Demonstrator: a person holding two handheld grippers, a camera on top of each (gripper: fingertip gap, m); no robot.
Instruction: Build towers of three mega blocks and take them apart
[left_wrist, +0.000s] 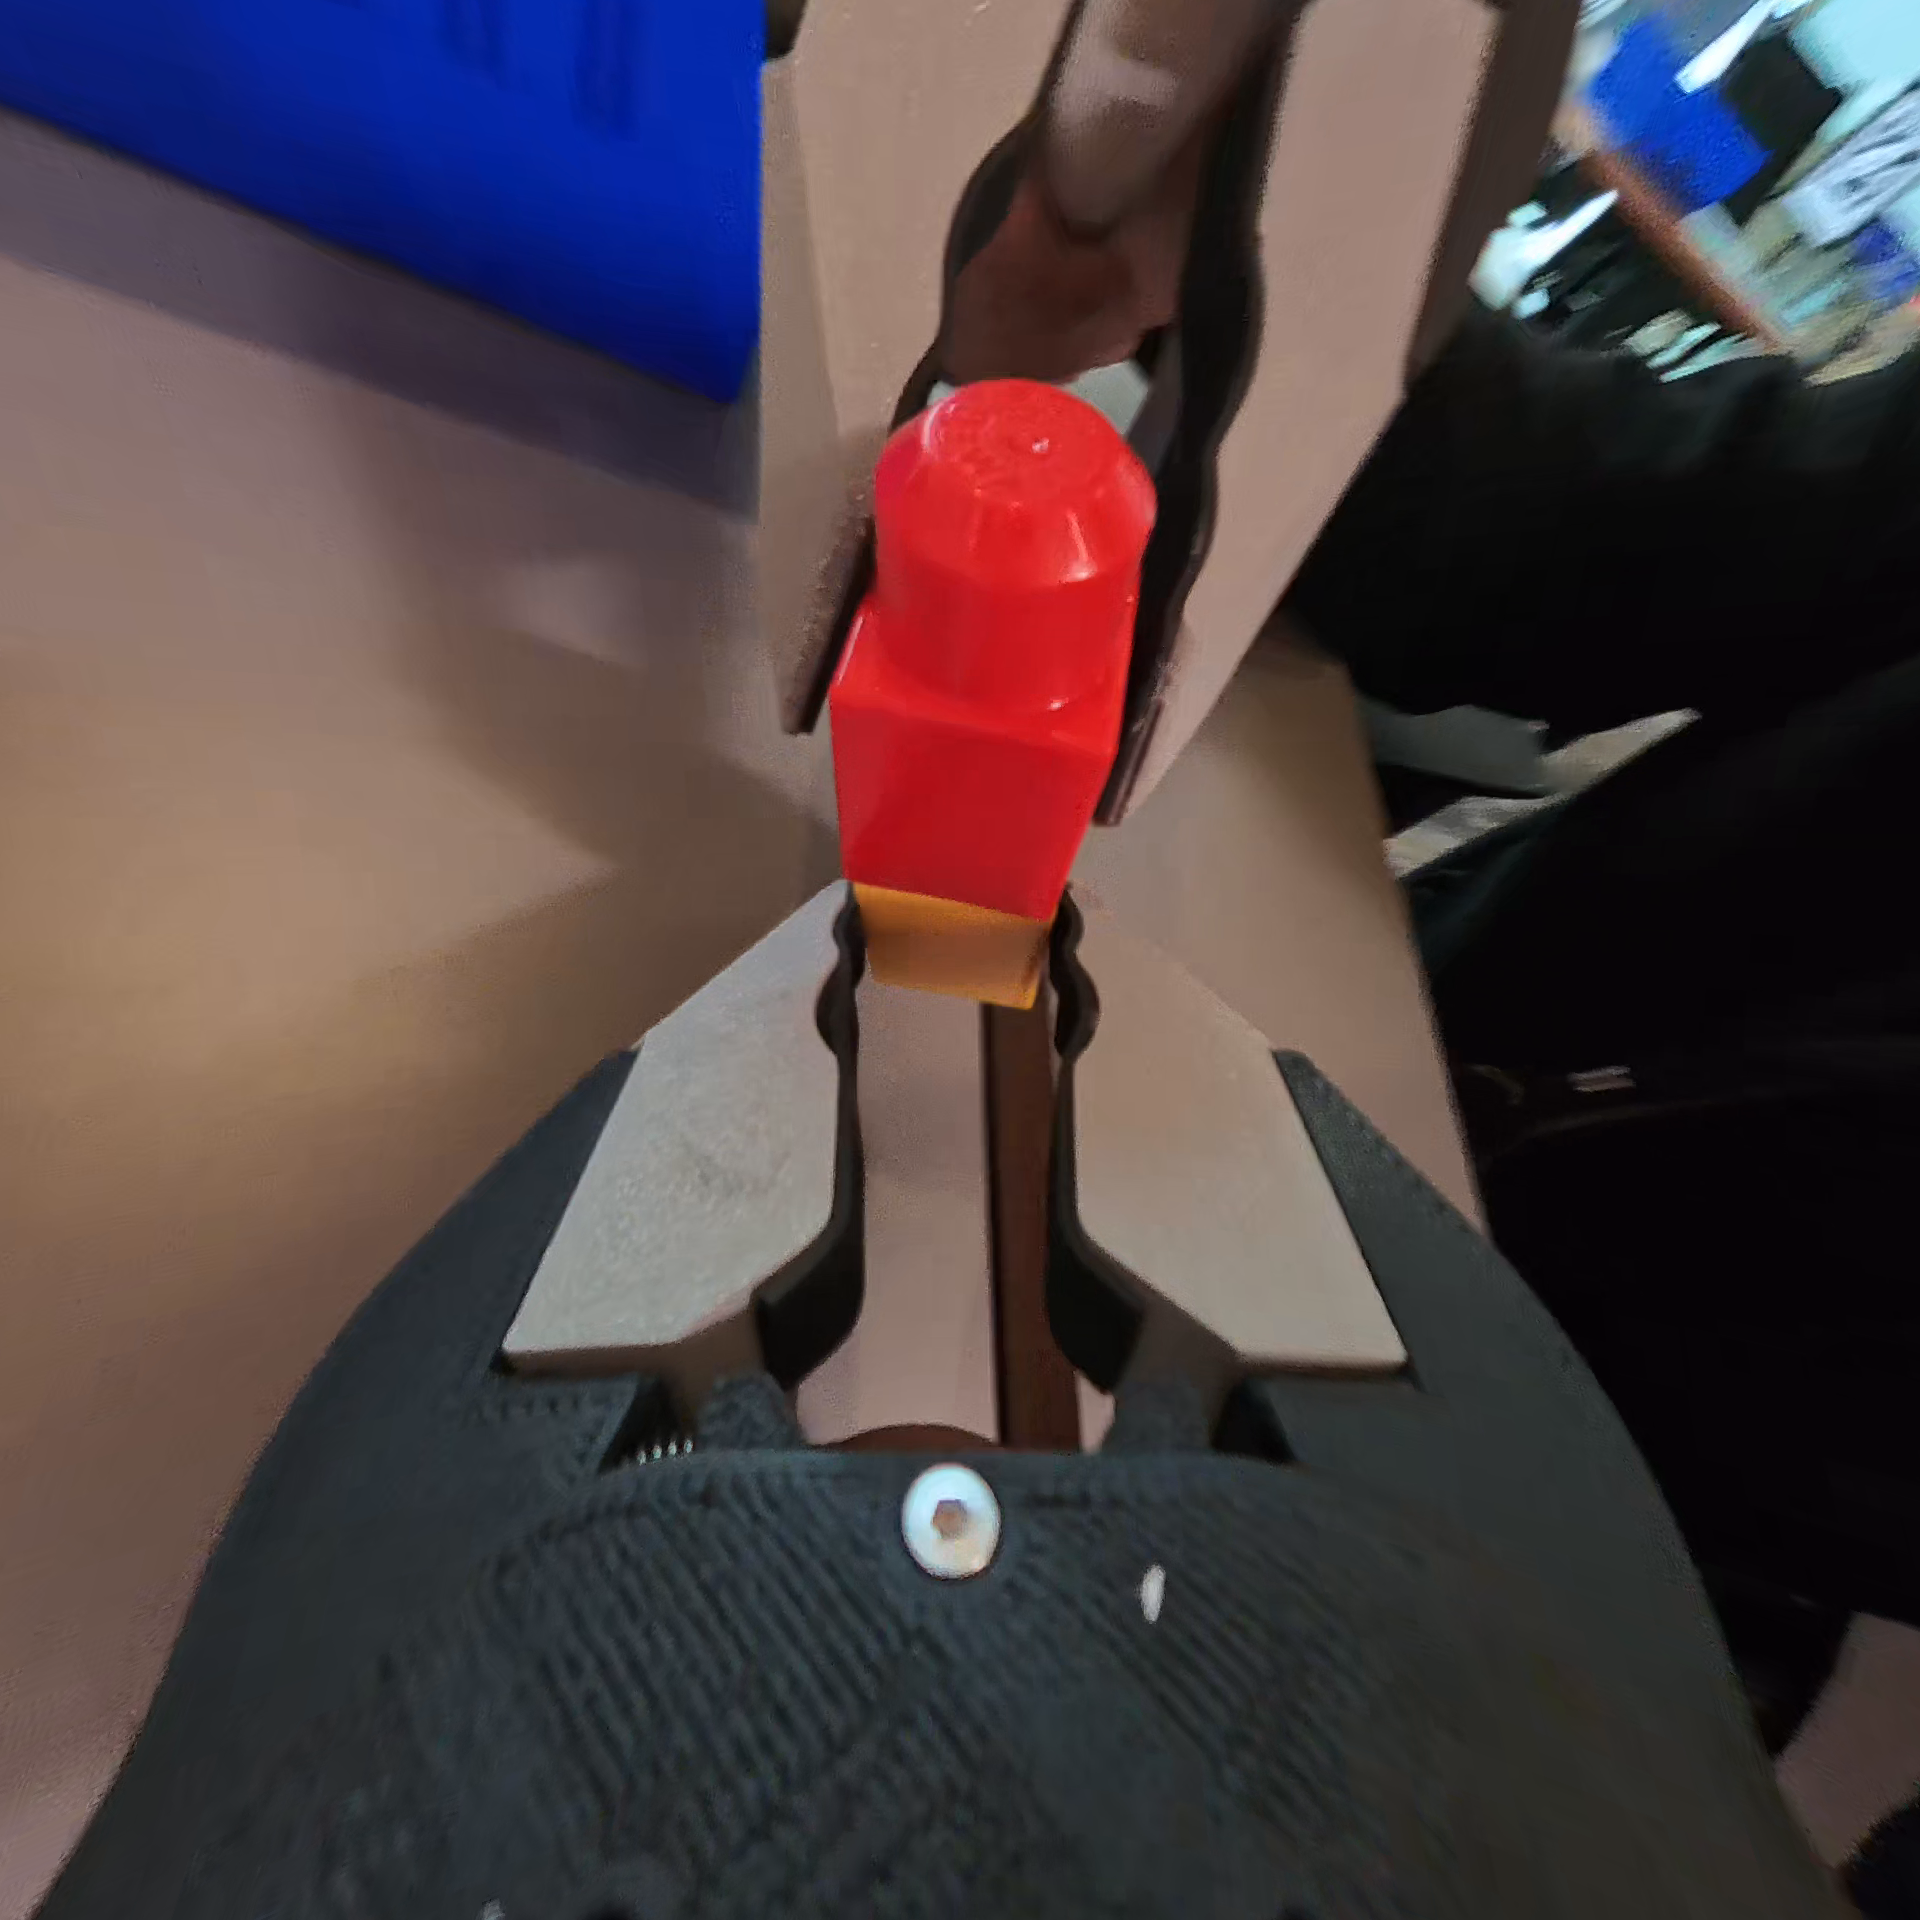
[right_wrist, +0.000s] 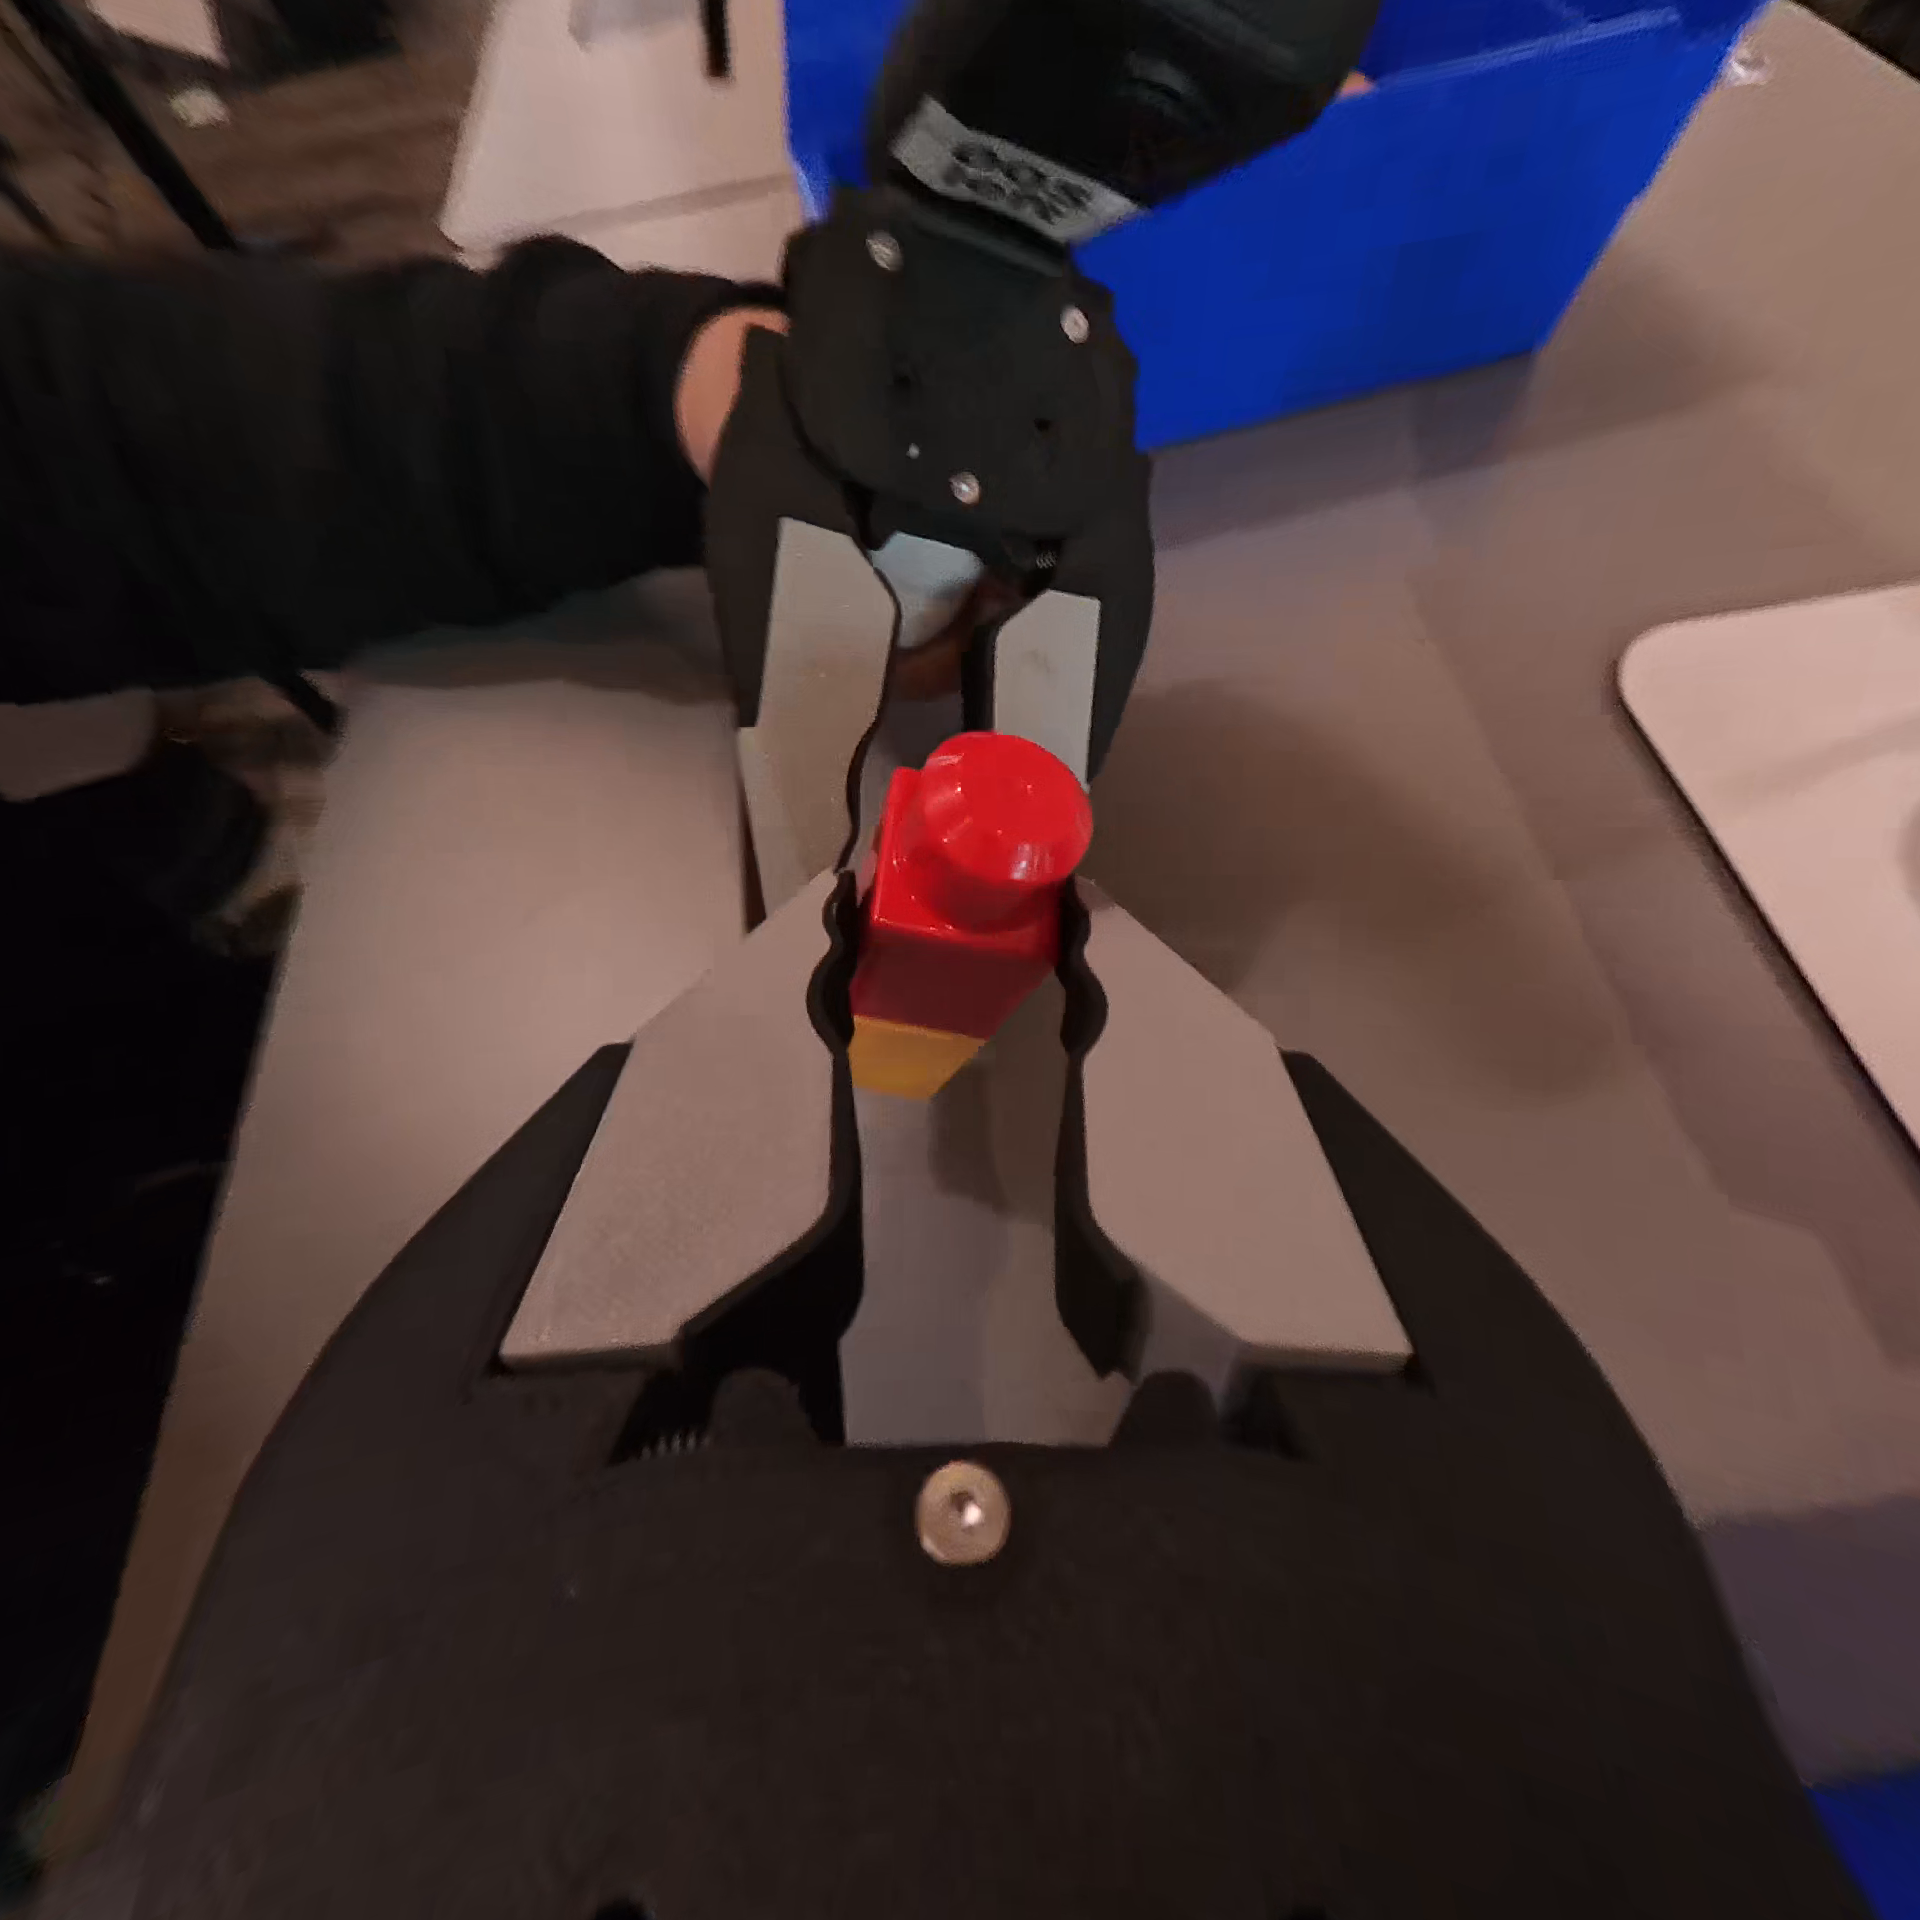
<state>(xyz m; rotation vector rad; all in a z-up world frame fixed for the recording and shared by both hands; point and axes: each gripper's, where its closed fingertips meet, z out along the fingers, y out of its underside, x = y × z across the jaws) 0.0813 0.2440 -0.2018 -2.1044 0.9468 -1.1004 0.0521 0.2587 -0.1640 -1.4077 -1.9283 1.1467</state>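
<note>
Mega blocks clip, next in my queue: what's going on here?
A person holds a pair of tongs in each hand and both grip one short stack. The left tongs clamp the yellow block at the bottom; the right tongs clamp the red block seated on it. The stack is held above the grey table. Only two blocks show, and whether they are being pressed together or pulled apart cannot be told. A blue bin stands behind.

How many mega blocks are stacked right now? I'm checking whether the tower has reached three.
2: a red block on top, and a yellow block beneath it between the left tool's tips. The tools may hide a third.
</note>
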